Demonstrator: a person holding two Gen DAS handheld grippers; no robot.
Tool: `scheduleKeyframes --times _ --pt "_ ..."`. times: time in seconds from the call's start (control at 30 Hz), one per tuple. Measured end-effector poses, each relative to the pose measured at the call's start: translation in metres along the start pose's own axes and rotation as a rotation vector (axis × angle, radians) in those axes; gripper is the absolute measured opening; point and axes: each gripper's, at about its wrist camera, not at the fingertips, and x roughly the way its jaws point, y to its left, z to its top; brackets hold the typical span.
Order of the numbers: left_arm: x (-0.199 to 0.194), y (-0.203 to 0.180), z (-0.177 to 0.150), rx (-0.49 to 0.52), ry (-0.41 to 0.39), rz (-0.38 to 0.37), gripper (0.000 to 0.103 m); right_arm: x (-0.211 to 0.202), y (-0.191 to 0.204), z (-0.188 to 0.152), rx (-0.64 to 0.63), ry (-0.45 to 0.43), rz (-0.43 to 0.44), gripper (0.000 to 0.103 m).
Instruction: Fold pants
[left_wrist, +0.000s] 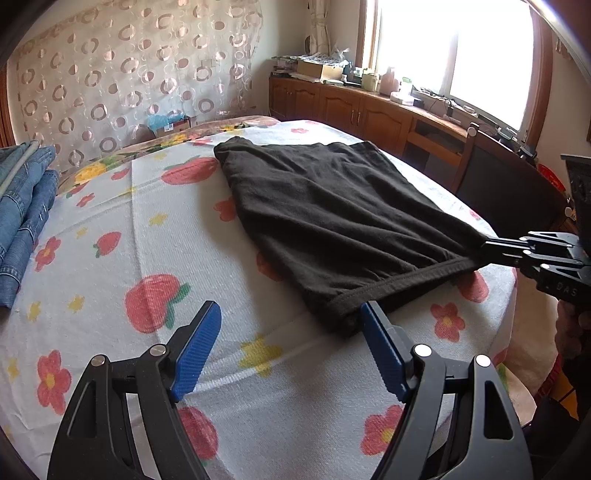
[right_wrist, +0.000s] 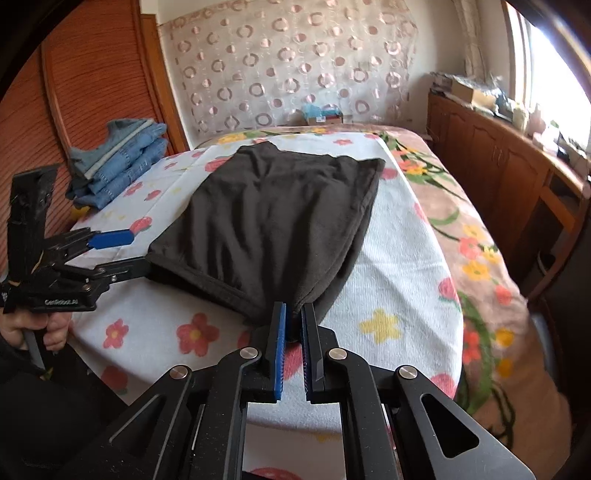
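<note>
Black pants (left_wrist: 325, 221) lie flat on a white flower-print towel (left_wrist: 122, 221) spread over the bed. My left gripper (left_wrist: 291, 310) is open at the near hem. The hem's left corner lies just inside its right blue pad (left_wrist: 376, 339), and the other pad is apart from the cloth. My right gripper (right_wrist: 294, 308) is shut on the other near corner of the black pants (right_wrist: 273, 214), pinching the cloth between its pads. In the left wrist view the right gripper (left_wrist: 487, 247) pulls that corner taut. The left gripper (right_wrist: 139, 249) shows at the left of the right wrist view.
A stack of folded blue jeans (right_wrist: 118, 162) sits on the far left of the bed. A person's hand (right_wrist: 44, 332) grips the left handle. Wooden cabinets (left_wrist: 351, 110) with clutter run under the window, and a dark chair (left_wrist: 498, 184) stands by the bed's right edge.
</note>
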Motion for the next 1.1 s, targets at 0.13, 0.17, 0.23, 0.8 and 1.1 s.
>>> scheduleKeyframes --times 0.13,0.17,0.23,0.8,1.1 --pt "-0.004 0.000 0.003 -0.006 -0.015 -0.005 0.079 -0.004 0.001 0.004 0.007 -0.026 -0.016 0.017" --pt "-0.005 0.000 0.004 -0.007 -0.017 -0.008 0.079 -0.005 0.001 0.004 0.008 -0.032 -0.020 0.020" --pt "-0.004 -0.001 0.006 -0.003 -0.018 -0.005 0.078 -0.007 0.001 0.004 0.011 -0.045 -0.040 0.025" --pt "0.019 0.000 0.016 -0.003 0.029 -0.016 0.071 0.015 0.001 0.003 0.012 -0.024 -0.059 0.042" --pt "0.025 -0.002 0.013 -0.012 0.057 -0.019 0.069 0.021 -0.008 0.000 0.041 0.008 -0.043 0.043"
